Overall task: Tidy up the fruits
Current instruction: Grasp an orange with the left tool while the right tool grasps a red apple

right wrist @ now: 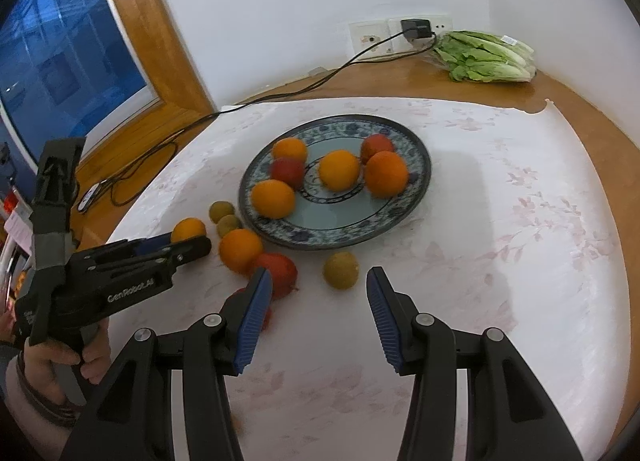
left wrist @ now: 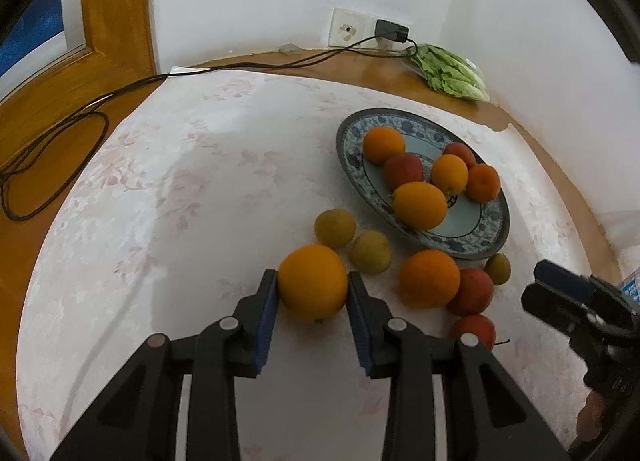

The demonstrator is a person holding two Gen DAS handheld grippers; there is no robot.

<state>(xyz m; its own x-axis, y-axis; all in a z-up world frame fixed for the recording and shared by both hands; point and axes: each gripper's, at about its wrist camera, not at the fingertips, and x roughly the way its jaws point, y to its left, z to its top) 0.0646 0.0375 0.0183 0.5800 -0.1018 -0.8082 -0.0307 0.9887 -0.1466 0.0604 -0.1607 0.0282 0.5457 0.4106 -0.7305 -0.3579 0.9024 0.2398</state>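
left gripper (left wrist: 313,281) pinching orange (left wrist: 313,281) — "GenRobot.AI" on body; right gripper (right wrist: 320,289) spread, empty.

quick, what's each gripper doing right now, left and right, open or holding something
Left gripper: closed on the big orange on the tablecloth.
Right gripper: open, holding nothing.

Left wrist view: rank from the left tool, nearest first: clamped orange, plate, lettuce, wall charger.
1. Orange, between the left tool's pads.
2. Plate, ahead to the right.
3. Lettuce, far right table edge.
4. Charger, on the wall behind.
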